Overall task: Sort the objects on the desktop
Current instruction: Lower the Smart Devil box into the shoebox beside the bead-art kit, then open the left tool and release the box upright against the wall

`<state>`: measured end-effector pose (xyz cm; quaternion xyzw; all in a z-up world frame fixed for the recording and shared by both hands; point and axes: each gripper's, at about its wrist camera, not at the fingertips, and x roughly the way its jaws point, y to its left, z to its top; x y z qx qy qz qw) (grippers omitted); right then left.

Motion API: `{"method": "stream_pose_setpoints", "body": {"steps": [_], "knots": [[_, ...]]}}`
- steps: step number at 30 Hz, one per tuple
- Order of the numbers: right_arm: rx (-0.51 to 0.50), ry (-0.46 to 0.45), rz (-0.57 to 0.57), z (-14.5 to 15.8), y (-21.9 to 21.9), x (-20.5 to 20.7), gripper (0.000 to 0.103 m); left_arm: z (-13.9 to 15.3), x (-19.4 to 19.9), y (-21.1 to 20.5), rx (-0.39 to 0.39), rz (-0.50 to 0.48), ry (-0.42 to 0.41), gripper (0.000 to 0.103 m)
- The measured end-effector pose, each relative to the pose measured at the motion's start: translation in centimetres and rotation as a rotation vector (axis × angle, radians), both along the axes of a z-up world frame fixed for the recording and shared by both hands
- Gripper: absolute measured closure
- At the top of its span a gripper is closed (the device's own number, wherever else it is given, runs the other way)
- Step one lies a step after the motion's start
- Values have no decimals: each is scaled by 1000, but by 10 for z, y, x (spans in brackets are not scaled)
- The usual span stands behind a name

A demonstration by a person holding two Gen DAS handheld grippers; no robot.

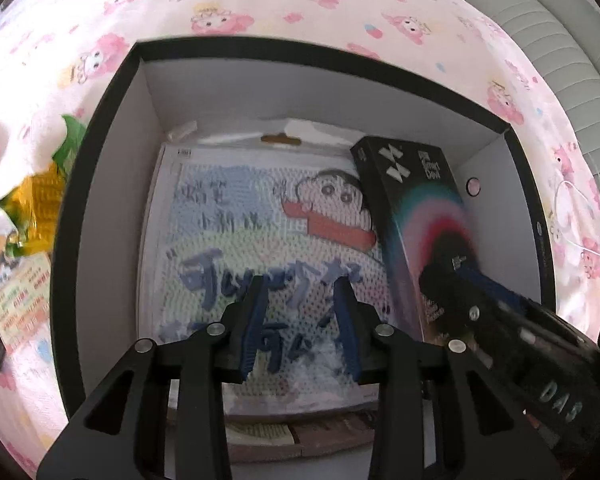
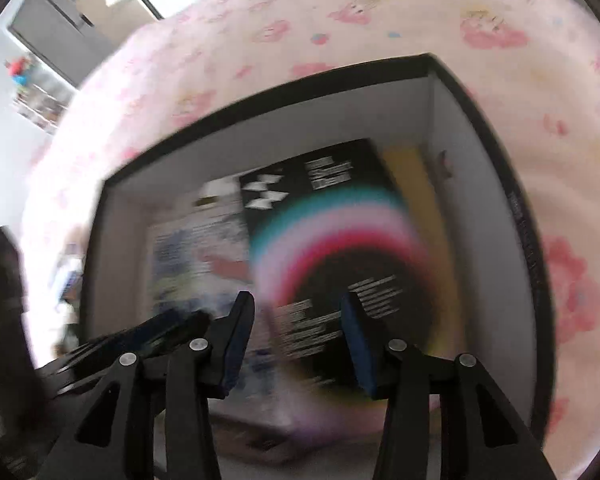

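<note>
Hovering above an open storage box [image 1: 100,184], the left gripper [image 1: 300,320] is seen with its jaws parted and nothing held between them. A black rim and white inner walls are shown on the storage box, which sits on a pink cartoon-print cloth [image 1: 300,4]. A cartoon bubble mailer [image 1: 260,240] is laid flat on the floor of the box, with a red-shirted figure printed at its upper right. A black carton [image 1: 416,216] with a rainbow arc is leaned tilted against the right side of the box, its lower edge resting on the mailer. The right gripper [image 1: 460,272] is seen in the left wrist view reaching in over the lower part of that carton; in its own blurred view the right gripper [image 2: 296,332] is shown with jaws parted and nothing between them, poised over the carton [image 2: 332,216]. Whether the carton is touched cannot be told. A yellow surface [image 2: 412,176] is visible beside the carton, toward the right wall. Outside the box, at its left, snack packets [image 1: 28,216] are left lying on the cloth
</note>
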<state>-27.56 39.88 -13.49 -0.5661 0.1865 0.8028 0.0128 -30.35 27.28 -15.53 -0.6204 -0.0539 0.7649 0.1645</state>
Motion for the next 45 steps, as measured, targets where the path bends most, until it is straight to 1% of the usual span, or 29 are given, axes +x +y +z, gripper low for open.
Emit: {"method": "stream_pose_setpoints", "body": {"steps": [4, 6, 9, 10, 12, 14, 16, 18, 21, 25, 26, 29, 36, 37, 38, 39, 44, 45], "knots": [[135, -25, 9, -2, -4, 6, 60, -1, -12, 13, 12, -9, -17, 70], [168, -33, 26, -2, -6, 8, 60, 1, -22, 21, 34, -5, -23, 69], [153, -29, 68, -4, -14, 12, 59, -3, -32, 36, 63, -14, -49, 68], [152, -26, 74, -4, -16, 13, 58, -5, -34, 42, 69, -21, -61, 69], [145, -21, 69, -5, -15, 13, 57, -6, -33, 49, 48, -35, -57, 70], [145, -20, 43, -7, -9, 14, 57, -7, -29, 52, 71, -38, -51, 70], [166, -25, 8, -6, 4, 10, 57, -9, -28, 54, 92, -31, -45, 70], [172, -26, -21, -6, 12, 7, 57, -9, -27, 51, 103, -11, -45, 70], [176, -27, -14, -3, 11, 8, 57, -1, -22, 34, 91, 13, -33, 70], [123, -15, 50, 0, 0, 11, 55, 10, -17, 16, 86, 44, -12, 70], [131, -14, 62, 0, -3, 11, 53, 12, -16, 13, 89, 48, -8, 70], [162, -13, 82, -1, -14, 12, 53, 18, -9, 3, 88, 43, 0, 70], [173, -24, 44, 0, -12, 15, 49, 18, 1, -19, 77, 36, -17, 70], [173, -26, 38, 0, -11, 15, 49, 20, 3, -20, 78, 33, -18, 70], [174, -28, 32, 0, -11, 16, 56, 19, 3, -19, 77, 31, -18, 70], [174, -30, 27, 1, -10, 17, 56, 17, 4, -17, 76, 30, -19, 70], [177, -39, -1, 2, -8, 20, 54, 19, 8, -18, 96, 23, -14, 70], [133, -31, -10, 6, -1, 23, 54, 19, 9, -18, 100, 22, -12, 70]]}}
